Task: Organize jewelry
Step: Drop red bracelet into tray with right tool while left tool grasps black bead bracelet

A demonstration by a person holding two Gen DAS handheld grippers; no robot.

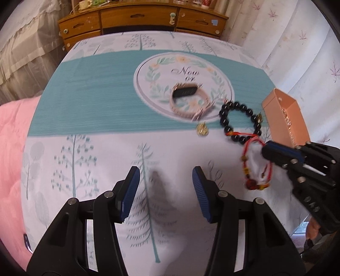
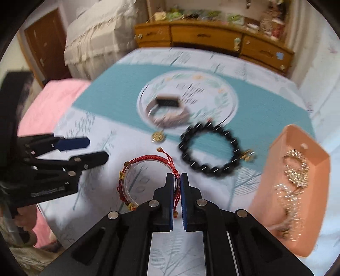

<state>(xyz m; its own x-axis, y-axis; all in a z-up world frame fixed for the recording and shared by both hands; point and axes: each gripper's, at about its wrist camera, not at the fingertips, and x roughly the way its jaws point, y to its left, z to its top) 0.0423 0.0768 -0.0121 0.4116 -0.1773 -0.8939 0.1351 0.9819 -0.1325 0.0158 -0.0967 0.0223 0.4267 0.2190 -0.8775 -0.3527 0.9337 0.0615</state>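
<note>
Now our right gripper (image 2: 176, 180) clamps the red cord bracelet (image 2: 146, 176) above the bedspread (image 2: 212, 191), near the black bead bracelet (image 2: 209, 148) and pink box (image 2: 297, 212). Our left gripper (image 1: 166, 176) hangs spread apart, holding nothing.

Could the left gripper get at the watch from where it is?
Probably yes: the left gripper is open and holds nothing, and only bare cloth lies between it and the watch.

Wooden dresser with drawers (image 1: 140, 18) beyond the tree-printed surface (image 1: 106, 148); lace-trimmed cream cover (image 2: 95, 40) to its left, brown door (image 2: 46, 40) farther left.
</note>
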